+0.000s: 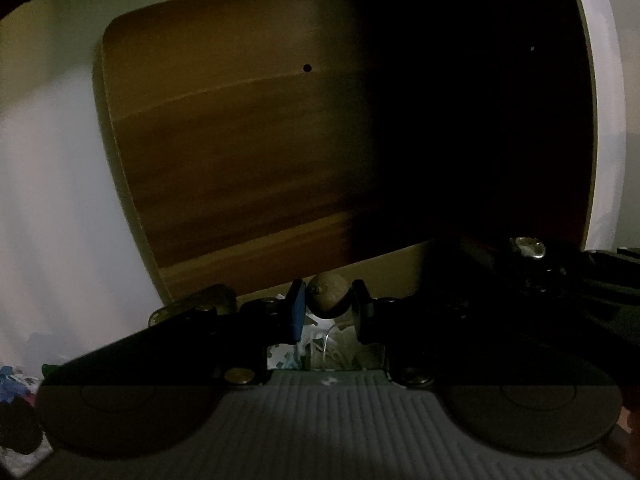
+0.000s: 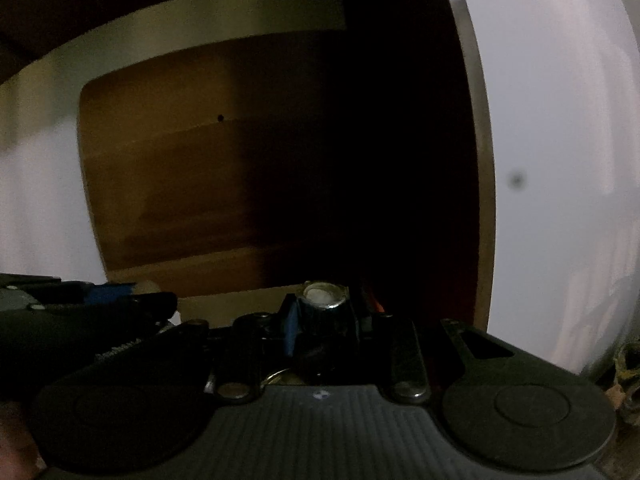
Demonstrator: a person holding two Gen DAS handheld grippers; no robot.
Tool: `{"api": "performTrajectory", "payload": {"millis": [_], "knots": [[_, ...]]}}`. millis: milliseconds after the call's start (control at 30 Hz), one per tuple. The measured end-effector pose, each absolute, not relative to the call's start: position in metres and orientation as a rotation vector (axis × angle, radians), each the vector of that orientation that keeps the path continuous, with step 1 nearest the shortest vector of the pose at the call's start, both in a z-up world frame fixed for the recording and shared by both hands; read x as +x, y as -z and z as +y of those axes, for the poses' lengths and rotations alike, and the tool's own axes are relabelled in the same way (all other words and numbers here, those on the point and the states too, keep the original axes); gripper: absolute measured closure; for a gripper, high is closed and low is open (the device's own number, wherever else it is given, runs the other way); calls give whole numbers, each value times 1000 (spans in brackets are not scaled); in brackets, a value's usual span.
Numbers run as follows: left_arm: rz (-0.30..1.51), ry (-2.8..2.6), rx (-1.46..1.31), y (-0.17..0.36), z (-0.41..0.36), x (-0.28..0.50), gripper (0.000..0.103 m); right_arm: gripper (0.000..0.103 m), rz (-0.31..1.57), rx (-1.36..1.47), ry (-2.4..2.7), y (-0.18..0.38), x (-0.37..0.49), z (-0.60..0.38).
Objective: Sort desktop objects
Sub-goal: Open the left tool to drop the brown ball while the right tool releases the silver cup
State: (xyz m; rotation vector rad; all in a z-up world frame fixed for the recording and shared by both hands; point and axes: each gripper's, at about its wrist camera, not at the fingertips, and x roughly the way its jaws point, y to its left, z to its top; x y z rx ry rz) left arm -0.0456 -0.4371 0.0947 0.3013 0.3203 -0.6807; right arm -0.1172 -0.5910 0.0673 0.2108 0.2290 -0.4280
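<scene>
In the left wrist view my left gripper is shut on a small round brownish ball, held between a blue pad and a black one. In the right wrist view my right gripper is shut on a small dark bottle with a silvery cap. Both grippers are held up side by side in front of a dark wooden cabinet recess. The right gripper with its shiny-capped bottle shows at the right of the left view. At the left of the right view, the left gripper shows.
A white panel with a small dark spot flanks the wooden recess on the right. A white wall flanks it on the left. Clear plastic and patterned items lie dimly below the left gripper. The scene is very dark.
</scene>
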Motion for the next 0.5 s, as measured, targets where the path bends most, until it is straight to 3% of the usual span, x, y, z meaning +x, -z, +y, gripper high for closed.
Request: {"api": "performTrajectory", "payload": {"millis": [333, 367, 400, 433, 500], "knots": [[405, 718, 290, -95, -448, -25, 76, 78, 303, 217, 429, -72, -91, -605], [416, 723, 285, -94, -448, -23, 71, 77, 308, 214, 428, -74, -89, -605], [419, 718, 276, -93, -447, -22, 51, 76, 324, 210, 424, -74, -86, -605], [412, 710, 272, -93, -446, -22, 39, 71, 340, 212, 420, -74, -83, -605], [406, 705, 262, -92, -443, -20, 34, 68, 343, 209, 429, -73, -81, -605]]}}
